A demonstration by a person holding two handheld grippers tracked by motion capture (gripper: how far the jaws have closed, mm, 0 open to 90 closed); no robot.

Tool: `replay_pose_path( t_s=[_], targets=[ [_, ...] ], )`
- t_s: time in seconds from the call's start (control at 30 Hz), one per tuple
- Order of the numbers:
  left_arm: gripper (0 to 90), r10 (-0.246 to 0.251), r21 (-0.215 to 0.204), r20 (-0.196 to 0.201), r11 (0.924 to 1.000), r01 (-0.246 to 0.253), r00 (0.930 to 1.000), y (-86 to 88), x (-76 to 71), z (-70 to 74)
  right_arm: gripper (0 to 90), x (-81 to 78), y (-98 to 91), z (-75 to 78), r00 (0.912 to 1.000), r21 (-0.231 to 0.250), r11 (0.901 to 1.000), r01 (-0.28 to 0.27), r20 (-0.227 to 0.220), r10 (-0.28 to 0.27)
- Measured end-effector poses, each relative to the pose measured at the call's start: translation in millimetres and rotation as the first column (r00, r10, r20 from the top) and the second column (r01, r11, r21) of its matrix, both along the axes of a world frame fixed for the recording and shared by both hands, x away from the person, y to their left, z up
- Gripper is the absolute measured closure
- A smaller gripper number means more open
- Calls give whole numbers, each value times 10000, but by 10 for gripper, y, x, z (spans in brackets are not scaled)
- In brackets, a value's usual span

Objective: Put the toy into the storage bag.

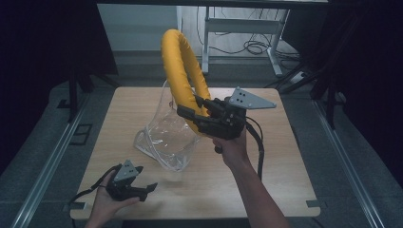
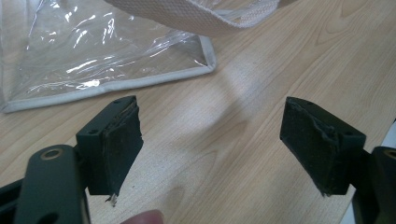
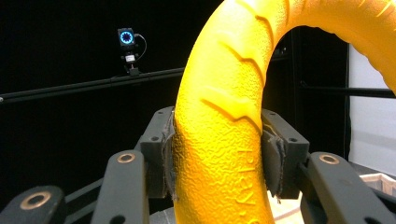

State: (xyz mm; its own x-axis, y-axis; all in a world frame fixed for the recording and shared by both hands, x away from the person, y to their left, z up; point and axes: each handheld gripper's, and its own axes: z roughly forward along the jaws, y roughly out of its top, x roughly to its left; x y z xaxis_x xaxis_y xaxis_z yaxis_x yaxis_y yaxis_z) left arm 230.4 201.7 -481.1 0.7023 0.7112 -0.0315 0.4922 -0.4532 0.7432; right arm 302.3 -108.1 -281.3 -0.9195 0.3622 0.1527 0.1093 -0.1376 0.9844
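Observation:
A thick yellow curved tube (image 1: 180,71) is lifted above the middle of the wooden table (image 1: 285,156), arching up and away. My right gripper (image 1: 202,114) is shut on the yellow tube (image 3: 224,154) near its lower end, both pads pressed against its textured sides. Below it a clear plastic bag (image 1: 166,137) with pale trim stands slumped on the table. My left gripper (image 1: 142,183) hovers open near the front left edge, nothing between its jaws. In the left gripper view the bag's corner (image 2: 116,60) lies just beyond the open jaws, a woven strap (image 2: 201,16) across its top.
Bare wood stretches to the right and front of the bag. A cable (image 1: 259,147) trails from the right gripper down along the forearm. A desk frame (image 1: 237,28) with floor cables stands beyond the table's far edge. A small camera with a blue ring (image 3: 126,37) sits on a dark rail.

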Motion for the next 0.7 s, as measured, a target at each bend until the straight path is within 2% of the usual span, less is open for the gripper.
replay_pose_path(
  t_s=[0.3,0.7],
  targets=[
    [205,-39,18,3,10000,39,10000,-2,-2,7,513,-58,74,77,9994,124,9998,-168,301,165],
    [205,-40,8,18,10000,40,10000,0,-2,5,513,-70,216,36,9981,247,9980,-581,203,576]
  ],
)
